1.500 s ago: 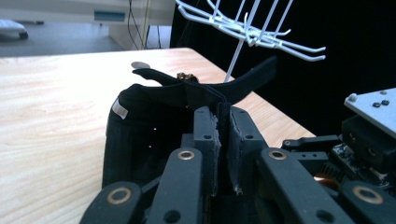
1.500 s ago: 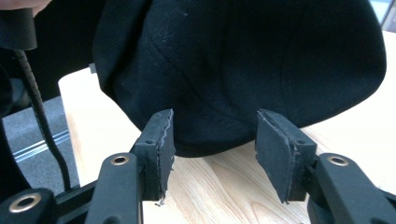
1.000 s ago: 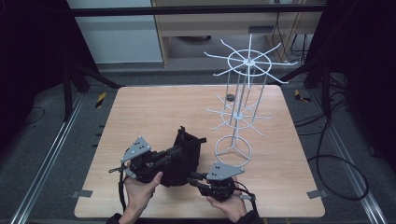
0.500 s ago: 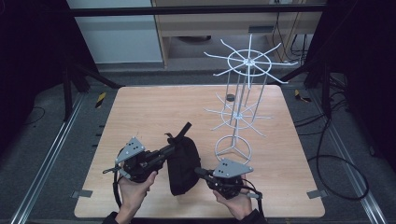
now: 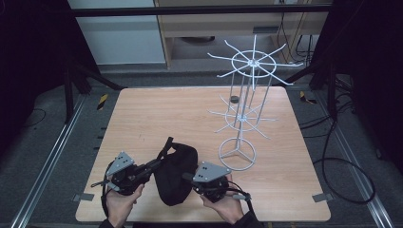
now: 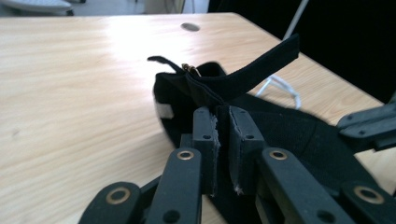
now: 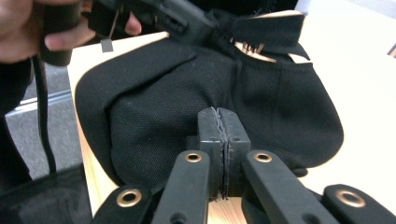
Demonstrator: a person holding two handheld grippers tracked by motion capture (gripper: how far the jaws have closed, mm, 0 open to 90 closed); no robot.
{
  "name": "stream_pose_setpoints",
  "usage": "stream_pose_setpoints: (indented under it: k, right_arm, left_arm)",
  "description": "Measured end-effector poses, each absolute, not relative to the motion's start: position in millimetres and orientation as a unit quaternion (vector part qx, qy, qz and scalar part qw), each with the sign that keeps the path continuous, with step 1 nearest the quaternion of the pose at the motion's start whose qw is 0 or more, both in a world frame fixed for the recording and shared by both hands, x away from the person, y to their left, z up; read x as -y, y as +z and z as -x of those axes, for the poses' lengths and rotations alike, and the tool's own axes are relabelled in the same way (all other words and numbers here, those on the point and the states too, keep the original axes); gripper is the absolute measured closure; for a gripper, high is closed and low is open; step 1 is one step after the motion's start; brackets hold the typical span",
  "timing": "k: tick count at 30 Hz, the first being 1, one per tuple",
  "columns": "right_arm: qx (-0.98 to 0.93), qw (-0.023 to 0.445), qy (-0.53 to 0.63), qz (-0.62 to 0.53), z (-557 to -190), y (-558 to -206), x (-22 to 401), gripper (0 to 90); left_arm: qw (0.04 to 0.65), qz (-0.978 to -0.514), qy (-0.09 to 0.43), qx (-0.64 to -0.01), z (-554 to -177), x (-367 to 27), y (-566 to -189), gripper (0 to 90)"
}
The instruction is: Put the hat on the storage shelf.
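High view: black bag (image 5: 175,173) lies at the table's (image 5: 157,114) near edge between both grippers, wire rack (image 5: 244,114) just beyond. Left gripper view: left gripper (image 6: 223,122) pinching the bag's strap (image 6: 243,77), strap lifted. Right gripper view: right gripper (image 7: 217,119) pressed together, nipping the bag's fabric.

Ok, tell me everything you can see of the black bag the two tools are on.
The black bag is a small soft pouch of woven cloth that lies slumped on the wooden table near its front edge. A flat black strap rises from its top, next to what seems a brass zip. The left tool is shut on the strap; the right tool pinches the cloth of its side. The white wire stand is just beside it.
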State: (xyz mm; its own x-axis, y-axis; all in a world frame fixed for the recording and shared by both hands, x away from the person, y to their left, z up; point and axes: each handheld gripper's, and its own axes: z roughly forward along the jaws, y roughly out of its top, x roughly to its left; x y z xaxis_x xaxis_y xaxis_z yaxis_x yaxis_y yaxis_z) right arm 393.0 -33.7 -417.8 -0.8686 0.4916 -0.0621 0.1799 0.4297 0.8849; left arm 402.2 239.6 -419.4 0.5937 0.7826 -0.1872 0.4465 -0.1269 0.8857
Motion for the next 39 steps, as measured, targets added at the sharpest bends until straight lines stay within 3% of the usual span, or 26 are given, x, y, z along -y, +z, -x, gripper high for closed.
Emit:
stream_pose_setpoints:
  k: [4, 8, 25, 29, 39]
  right_arm:
    - [-0.818, 0.134, 0.522, -0.203, -397, -419, 23, 77.5]
    - [-0.804, 0.14, 0.537, -0.212, -397, -416, 28, 69.2]
    - [-0.78, 0.204, 0.494, -0.325, -407, -443, 112, 55.5]
    - [-0.769, 0.218, 0.484, -0.357, -407, -447, 140, 51.3]
    - [-0.748, 0.246, 0.465, -0.404, -407, -451, 182, 46.2]
  left_arm:
    - [0.494, -0.736, 0.165, -0.433, -405, -254, -428, 82.2]
    - [0.482, -0.736, 0.169, -0.445, -410, -265, -432, 82.1]
    - [0.378, -0.759, 0.202, -0.49, -439, -299, -467, 80.2]
    - [0.352, -0.763, 0.21, -0.499, -444, -303, -474, 76.8]
    - [0.391, -0.729, 0.238, -0.509, -435, -308, -450, 57.8]
